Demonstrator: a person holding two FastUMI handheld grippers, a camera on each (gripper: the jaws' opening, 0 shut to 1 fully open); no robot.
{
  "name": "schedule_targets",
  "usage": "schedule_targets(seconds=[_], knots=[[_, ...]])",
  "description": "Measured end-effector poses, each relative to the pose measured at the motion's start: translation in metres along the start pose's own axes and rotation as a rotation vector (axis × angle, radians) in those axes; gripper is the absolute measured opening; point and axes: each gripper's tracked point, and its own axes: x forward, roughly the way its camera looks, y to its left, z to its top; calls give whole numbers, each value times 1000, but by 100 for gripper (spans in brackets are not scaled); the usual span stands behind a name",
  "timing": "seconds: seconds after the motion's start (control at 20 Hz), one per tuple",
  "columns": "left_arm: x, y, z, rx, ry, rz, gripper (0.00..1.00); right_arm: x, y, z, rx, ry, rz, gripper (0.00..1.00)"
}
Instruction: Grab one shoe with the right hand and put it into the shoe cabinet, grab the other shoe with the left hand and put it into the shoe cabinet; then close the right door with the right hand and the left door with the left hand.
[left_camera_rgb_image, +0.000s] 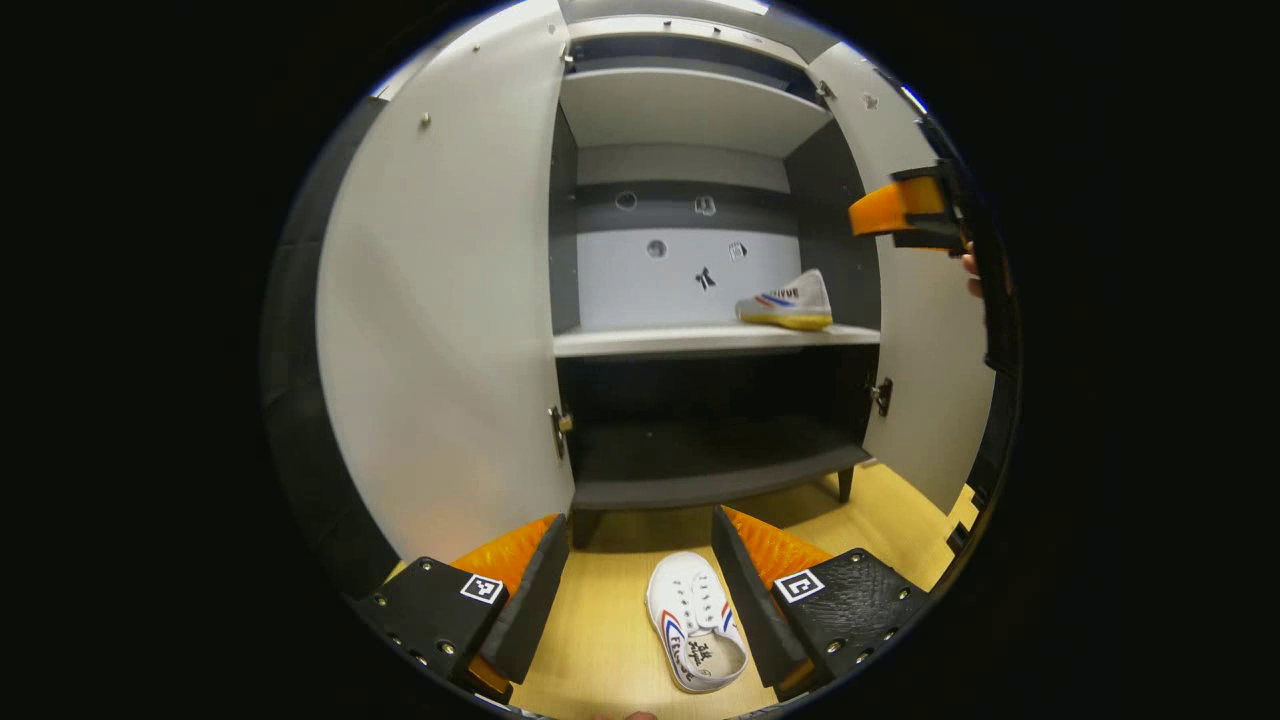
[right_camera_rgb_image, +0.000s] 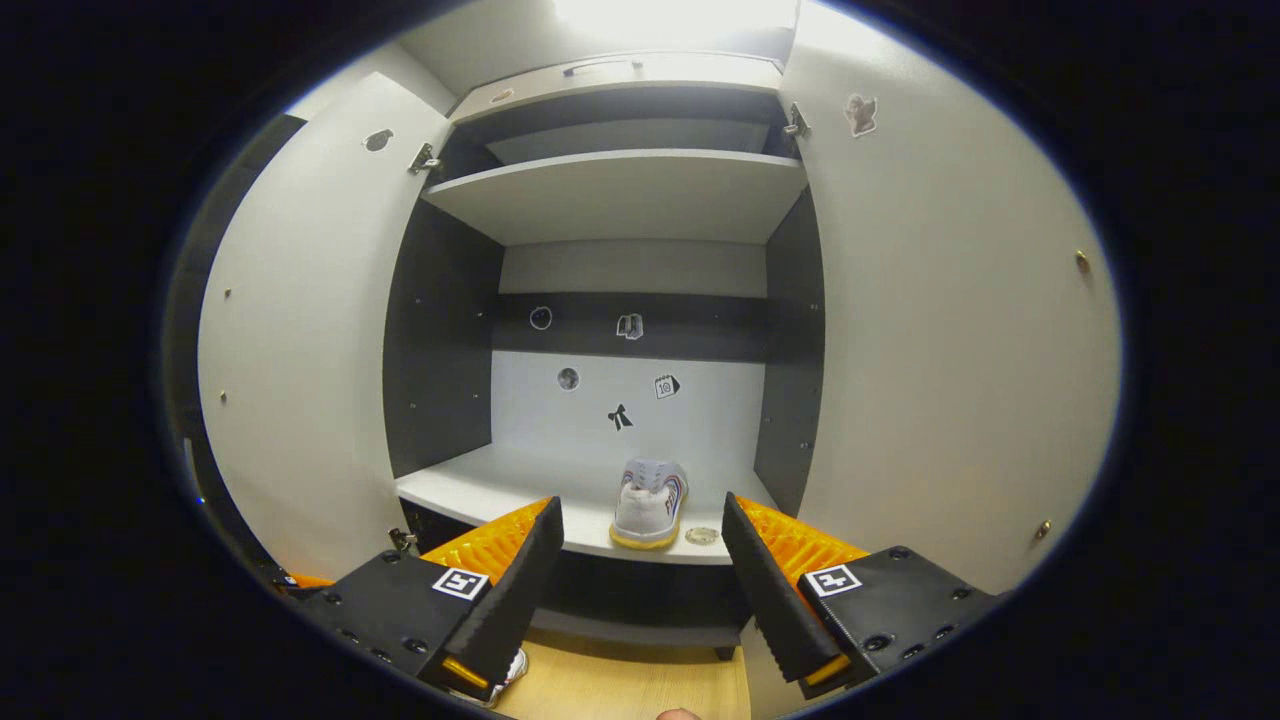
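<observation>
on the pale middle shelf of the grey two-door shoe cabinet (right_camera_rgb_image: 640, 200), one white canvas sneaker (right_camera_rgb_image: 648, 503) already sits. its mate (left_camera_rgb_image: 697, 622) lies on the wooden floor between the released left gripper (left_camera_rgb_image: 632, 585) fingers. right gripper (right_camera_rgb_image: 642, 590) released too. both doors stand open, nothing blocking.

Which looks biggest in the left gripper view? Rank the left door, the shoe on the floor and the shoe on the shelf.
1. Left door, by far.
2. Shoe on the floor.
3. Shoe on the shelf.
The floor shoe lies nearer the camera, so the two shoes' real sizes may match.
</observation>
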Motion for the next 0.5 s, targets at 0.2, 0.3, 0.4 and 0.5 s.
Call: schedule_targets(seconds=[0.2, 0.3, 0.4, 0.5], knots=[[20, -2, -33, 1, 78, -32, 80, -39, 1, -34, 3, 32, 9, 99], [30, -5, -56, -4, 134, -47, 80, -55, 4, -47, -9, 30, 21, 99], [42, -7, -83, -1, 196, -63, 80, -66, 6, -62, -26, 55, 32, 99], [54, -9, -111, 22, 256, -73, 80, -73, 6, -73, -25, 82, 29, 100]])
